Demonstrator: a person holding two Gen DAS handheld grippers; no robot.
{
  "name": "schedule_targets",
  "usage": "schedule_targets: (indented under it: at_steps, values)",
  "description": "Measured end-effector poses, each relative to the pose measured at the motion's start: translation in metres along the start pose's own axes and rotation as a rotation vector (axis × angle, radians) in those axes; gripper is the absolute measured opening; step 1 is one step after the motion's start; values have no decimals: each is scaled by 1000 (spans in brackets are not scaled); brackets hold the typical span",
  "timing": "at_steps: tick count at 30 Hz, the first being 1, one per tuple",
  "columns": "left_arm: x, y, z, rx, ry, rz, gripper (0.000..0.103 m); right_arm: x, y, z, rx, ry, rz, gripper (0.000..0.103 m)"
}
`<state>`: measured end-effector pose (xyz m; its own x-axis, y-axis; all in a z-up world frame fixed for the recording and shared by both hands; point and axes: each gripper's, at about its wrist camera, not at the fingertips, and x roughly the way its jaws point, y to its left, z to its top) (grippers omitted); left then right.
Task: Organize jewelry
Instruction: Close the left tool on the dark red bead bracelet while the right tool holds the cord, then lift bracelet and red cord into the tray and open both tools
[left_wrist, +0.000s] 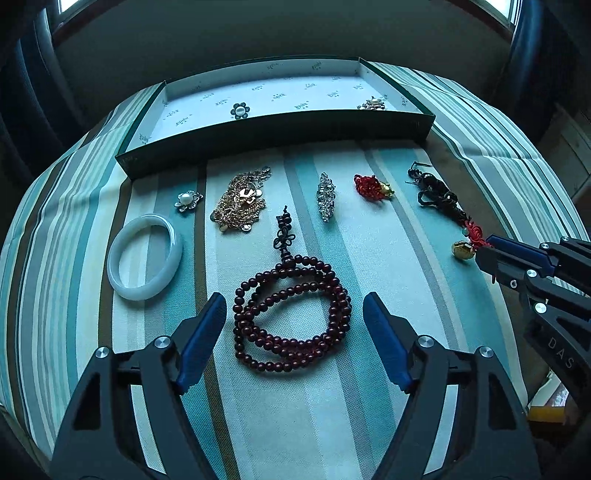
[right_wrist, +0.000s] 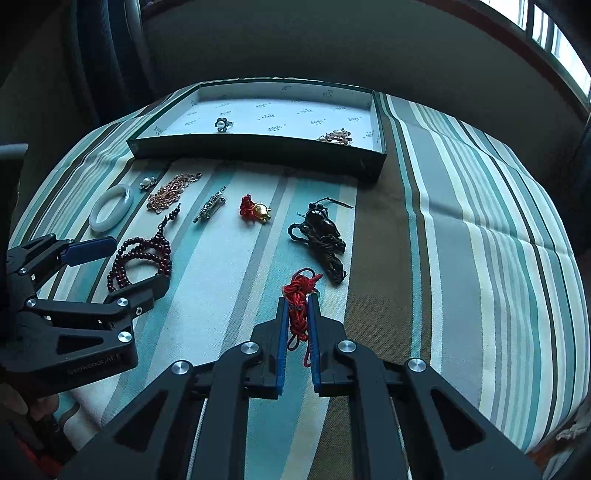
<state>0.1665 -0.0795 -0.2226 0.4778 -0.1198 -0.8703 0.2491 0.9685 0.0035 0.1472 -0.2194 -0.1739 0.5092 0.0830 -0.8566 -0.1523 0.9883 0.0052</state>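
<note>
A coiled strand of dark red beads (left_wrist: 291, 314) lies on the striped cloth. My left gripper (left_wrist: 295, 301) stands open over it, one blue pad on either side and neither touching the beads. My right gripper (right_wrist: 299, 301) is shut on a red knotted cord (right_wrist: 301, 291). In the left wrist view a gold bell (left_wrist: 460, 250) hangs from that cord at the gripper's tip. The green box (left_wrist: 277, 129) with white lining stands at the back. It holds a dark flower brooch (left_wrist: 240, 110) and a gold pearl brooch (left_wrist: 371, 104).
In front of the box lie a pale bangle (left_wrist: 144, 256), a pearl flower (left_wrist: 188, 200), a gold chain pile (left_wrist: 240, 203), a rhinestone brooch (left_wrist: 325, 195), a red knot with gold charm (left_wrist: 371, 186) and a black cord bundle (left_wrist: 436, 195). The cloth drops off on all sides.
</note>
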Motion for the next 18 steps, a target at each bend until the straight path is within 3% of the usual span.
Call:
schedule_targets:
  at_steps: [7, 18]
  values:
    - [4, 2, -2, 3, 11, -2, 75, 3, -1, 0, 6, 8, 3, 10]
    - [-3, 5, -4, 52, -16, -43, 21, 7, -2, -1, 10, 19, 7, 10]
